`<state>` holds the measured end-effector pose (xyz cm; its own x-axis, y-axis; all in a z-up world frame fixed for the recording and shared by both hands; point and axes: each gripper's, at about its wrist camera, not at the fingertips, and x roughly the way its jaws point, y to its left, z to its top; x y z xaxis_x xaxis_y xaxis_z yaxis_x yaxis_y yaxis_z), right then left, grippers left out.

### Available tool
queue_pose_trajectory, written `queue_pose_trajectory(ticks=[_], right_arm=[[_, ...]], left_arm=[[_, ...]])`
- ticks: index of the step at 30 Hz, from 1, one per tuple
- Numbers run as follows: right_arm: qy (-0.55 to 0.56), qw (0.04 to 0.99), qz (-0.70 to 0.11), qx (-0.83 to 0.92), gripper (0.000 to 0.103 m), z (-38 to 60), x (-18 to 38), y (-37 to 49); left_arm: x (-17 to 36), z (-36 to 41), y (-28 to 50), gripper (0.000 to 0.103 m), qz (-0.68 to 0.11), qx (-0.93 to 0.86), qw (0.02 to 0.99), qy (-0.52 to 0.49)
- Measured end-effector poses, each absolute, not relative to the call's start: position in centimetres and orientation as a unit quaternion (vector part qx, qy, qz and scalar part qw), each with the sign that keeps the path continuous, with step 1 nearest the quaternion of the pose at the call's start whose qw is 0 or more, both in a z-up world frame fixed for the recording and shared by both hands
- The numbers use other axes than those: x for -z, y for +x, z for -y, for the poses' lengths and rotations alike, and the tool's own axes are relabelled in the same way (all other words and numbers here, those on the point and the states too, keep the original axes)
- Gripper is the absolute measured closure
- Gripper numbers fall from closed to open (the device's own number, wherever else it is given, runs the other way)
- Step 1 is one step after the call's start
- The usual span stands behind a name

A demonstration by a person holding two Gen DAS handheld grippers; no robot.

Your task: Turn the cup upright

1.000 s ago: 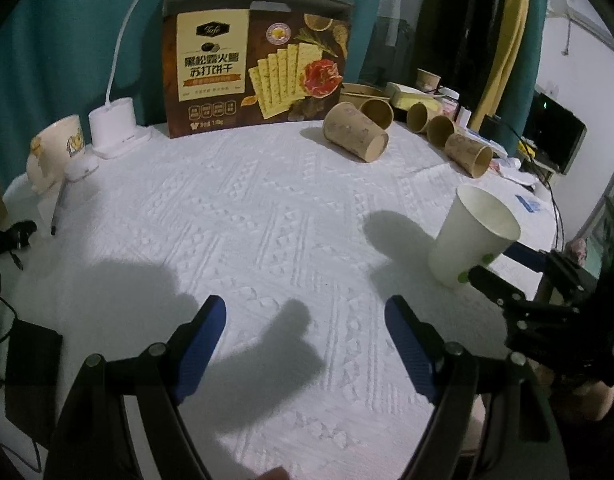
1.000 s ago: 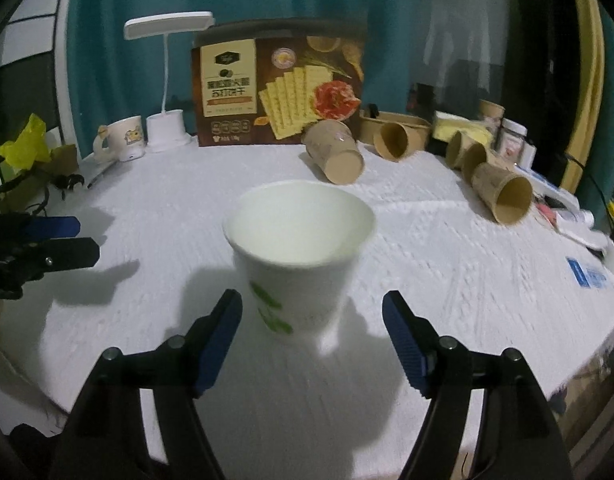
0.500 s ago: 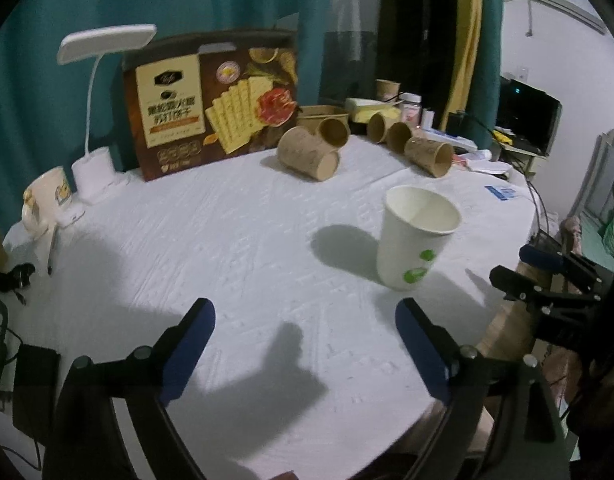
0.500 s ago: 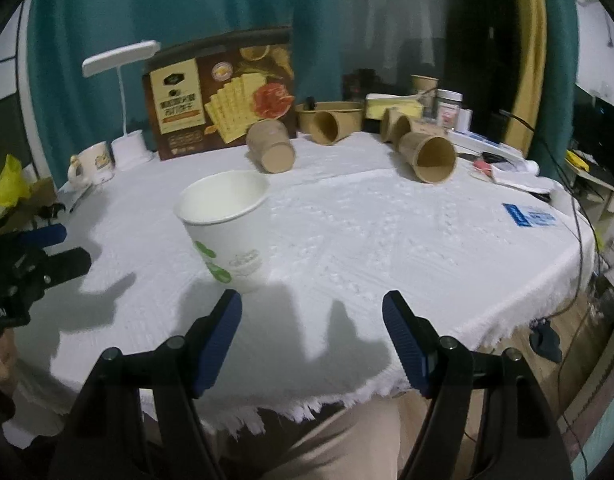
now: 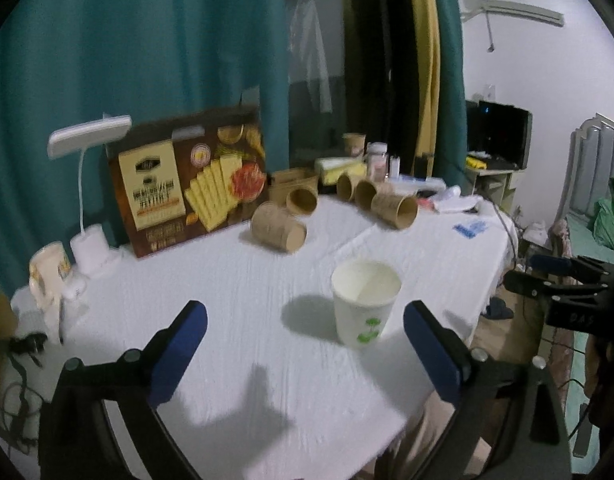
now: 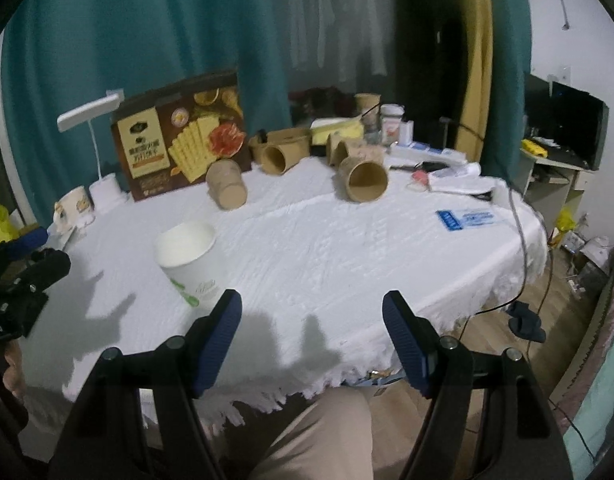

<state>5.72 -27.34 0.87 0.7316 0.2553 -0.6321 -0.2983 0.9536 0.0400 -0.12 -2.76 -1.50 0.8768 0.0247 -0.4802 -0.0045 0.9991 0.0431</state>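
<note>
The white cup point(image 5: 365, 304) is seen upright near the front edge of the tabletop point(image 5: 235, 304), which is covered by a white textured cloth. Brown cups point(image 6: 362, 176) are laid on their sides beside a cracker box point(image 5: 191, 184), before teal curtains point(image 5: 147, 40). The left gripper point(image 5: 305, 344) has just been opening, with nothing between its wide fingers; the right gripper point(image 6: 312, 328) is held open, empty.

Both wrist cams face table point(image 5: 235, 280), share cup point(image 5: 365, 304).
</note>
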Motion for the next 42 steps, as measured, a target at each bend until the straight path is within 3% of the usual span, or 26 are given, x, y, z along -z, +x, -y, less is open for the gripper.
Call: queue_pose_trajectory(ticks=[21,24,42], right_arm=[[-0.046,0.967,-0.208,-0.136,0.026,27.6,-12.3,1.6],[-0.044,0.969,-0.199,-0.138,0.022,27.1,-12.9,1.2],[-0.05,0.965,-0.207,-0.156,0.021,22.1,-11.9,2.9]], left_arm=[[-7.0,2.7,-3.5,0.0,-0.114,-0.007,0.993,0.015],[-7.4,2.0,-3.8,0.0,-0.113,-0.006,0.994,0.011],[-7.0,-2.6,-3.7,0.0,-0.115,-0.027,0.993,-0.007]])
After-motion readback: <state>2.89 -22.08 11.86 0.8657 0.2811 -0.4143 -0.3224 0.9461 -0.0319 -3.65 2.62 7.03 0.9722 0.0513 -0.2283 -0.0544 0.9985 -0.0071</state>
